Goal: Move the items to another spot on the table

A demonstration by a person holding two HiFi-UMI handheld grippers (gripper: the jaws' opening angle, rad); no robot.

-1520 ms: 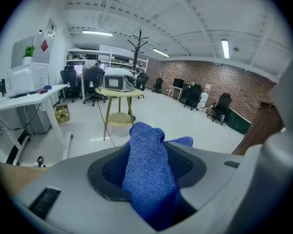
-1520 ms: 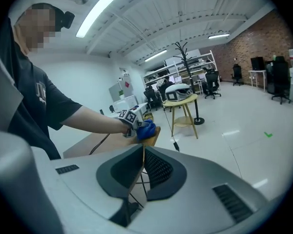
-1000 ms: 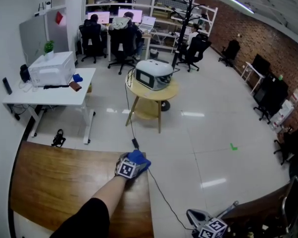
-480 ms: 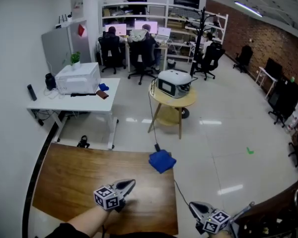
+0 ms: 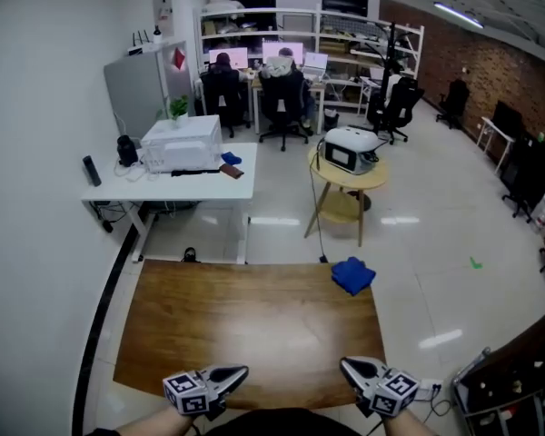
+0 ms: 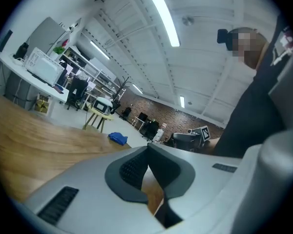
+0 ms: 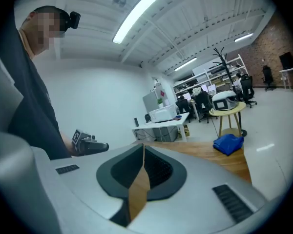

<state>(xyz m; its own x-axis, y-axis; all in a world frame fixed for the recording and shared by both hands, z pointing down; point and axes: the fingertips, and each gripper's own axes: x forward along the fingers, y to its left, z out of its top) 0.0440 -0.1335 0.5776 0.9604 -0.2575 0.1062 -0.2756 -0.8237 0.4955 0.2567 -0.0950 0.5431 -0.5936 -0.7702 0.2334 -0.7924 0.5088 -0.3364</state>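
Observation:
A crumpled blue cloth (image 5: 352, 275) lies at the far right corner of the wooden table (image 5: 245, 321). It also shows in the left gripper view as a blue cloth (image 6: 118, 138) and in the right gripper view as a blue cloth (image 7: 228, 144). My left gripper (image 5: 239, 371) hovers at the table's near edge, left of centre, shut with nothing in it. My right gripper (image 5: 347, 365) is level with it at the near right, also shut and empty. Both point toward the table's far side, well short of the cloth. Up close, the left gripper (image 6: 147, 148) and the right gripper (image 7: 143, 148) have their tips together.
Beyond the table stands a white desk (image 5: 177, 175) carrying a printer (image 5: 182, 143). A round wooden side table (image 5: 350, 175) holds a white appliance, and a cable runs down from it. People sit at desks at the back. Dark furniture (image 5: 504, 384) stands at the near right.
The left gripper was at the blue cloth at the far right corner; it has let go and drawn back to the near edge. The cloth stays at the corner. The right gripper came in over the table.

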